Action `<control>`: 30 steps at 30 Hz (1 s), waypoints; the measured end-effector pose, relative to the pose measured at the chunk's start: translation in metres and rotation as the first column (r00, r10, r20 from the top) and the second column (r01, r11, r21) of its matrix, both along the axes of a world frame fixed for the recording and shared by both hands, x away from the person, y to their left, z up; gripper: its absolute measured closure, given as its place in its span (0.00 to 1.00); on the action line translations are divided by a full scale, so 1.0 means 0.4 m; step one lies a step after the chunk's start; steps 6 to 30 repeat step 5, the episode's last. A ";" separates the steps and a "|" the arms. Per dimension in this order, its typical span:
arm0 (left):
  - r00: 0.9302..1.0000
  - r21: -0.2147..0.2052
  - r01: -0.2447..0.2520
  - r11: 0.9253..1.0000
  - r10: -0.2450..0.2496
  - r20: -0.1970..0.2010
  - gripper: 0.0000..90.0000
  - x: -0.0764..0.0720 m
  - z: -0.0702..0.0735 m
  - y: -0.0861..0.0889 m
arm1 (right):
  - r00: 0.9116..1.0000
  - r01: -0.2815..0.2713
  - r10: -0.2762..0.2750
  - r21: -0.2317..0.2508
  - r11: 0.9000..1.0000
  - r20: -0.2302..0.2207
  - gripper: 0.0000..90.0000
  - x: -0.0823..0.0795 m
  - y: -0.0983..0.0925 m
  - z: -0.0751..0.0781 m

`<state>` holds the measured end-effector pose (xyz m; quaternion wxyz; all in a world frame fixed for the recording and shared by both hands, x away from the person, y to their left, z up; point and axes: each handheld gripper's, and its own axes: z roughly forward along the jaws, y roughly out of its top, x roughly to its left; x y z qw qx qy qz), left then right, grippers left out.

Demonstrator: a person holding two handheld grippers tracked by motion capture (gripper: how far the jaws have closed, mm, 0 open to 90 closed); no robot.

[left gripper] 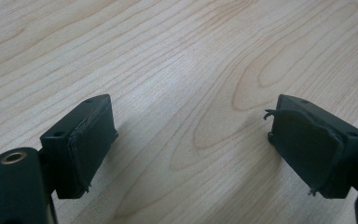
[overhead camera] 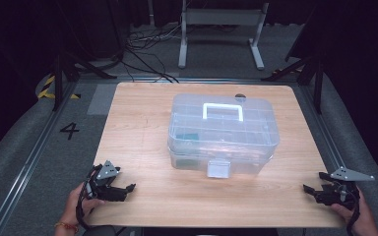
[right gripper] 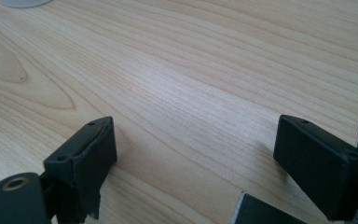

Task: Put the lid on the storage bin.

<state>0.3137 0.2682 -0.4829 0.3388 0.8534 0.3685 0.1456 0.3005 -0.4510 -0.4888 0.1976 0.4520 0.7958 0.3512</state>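
1. Here is the clear plastic box, sitting in the middle of the wooden table, lid on, white handle lying flat on top.
2. A small white latch hangs on the box's near side, facing the person.
3. Left gripper rests at the near left corner of the table, well apart from the box, its tips pointing in toward the centre.
4. In the left gripper view its jaws are spread wide, with bare wood grain between them.
5. Right gripper sits at the near right corner, also well clear of the box.
6. In the right gripper view its jaws stand apart too, gripping nothing.
7. Something teal shows dimly through the box's left wall; I can't tell what it is.
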 end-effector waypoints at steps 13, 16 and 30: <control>1.000 0.002 -0.008 1.000 0.008 -0.001 0.16 -0.001 0.000 -0.002 | 1.000 0.000 0.000 0.000 1.000 0.000 0.15 0.000 0.000 0.000; 1.000 0.002 -0.008 1.000 0.008 -0.001 0.16 -0.001 0.000 -0.002 | 1.000 0.000 0.000 0.000 1.000 0.000 0.15 0.000 0.000 0.000; 1.000 0.002 -0.008 1.000 0.008 -0.001 0.16 -0.001 0.000 -0.002 | 1.000 0.000 0.000 0.000 1.000 0.000 0.15 0.000 0.000 0.000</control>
